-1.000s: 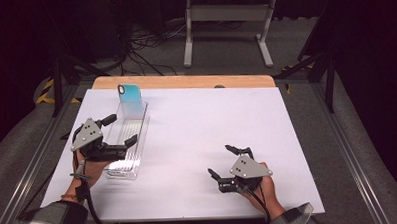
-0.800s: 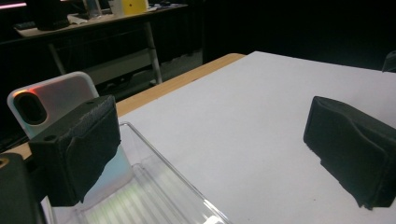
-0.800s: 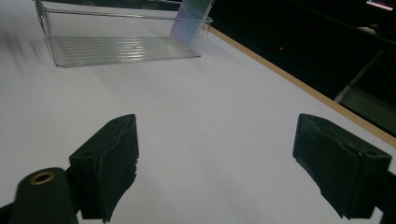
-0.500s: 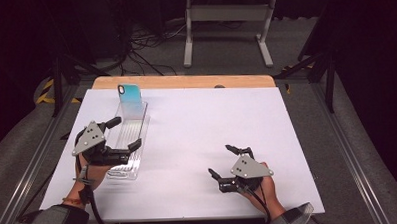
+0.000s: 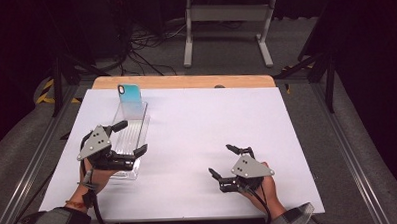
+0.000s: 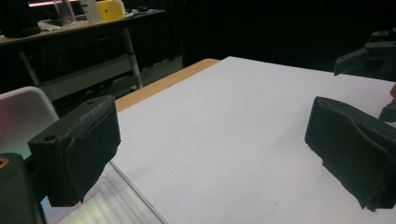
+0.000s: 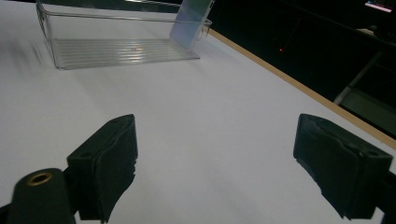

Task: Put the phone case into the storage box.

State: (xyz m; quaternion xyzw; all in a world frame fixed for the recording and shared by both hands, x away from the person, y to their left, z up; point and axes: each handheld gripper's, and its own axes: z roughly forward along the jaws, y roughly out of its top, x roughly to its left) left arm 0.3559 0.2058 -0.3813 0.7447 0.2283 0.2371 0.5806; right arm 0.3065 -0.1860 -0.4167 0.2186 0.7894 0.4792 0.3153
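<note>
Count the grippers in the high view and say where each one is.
2. The left gripper is over the clear tray at the sheet's left; the right gripper is near the front right.

Left gripper (image 5: 131, 140) and right gripper (image 5: 221, 161): black, grey 3-cornered top plates, black cables at 6 o'clock; plaid sleeves.

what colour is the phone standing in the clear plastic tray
Light blue-teal phone, leaning in the far end of the clear plastic tray; the high view shows it best.
</note>
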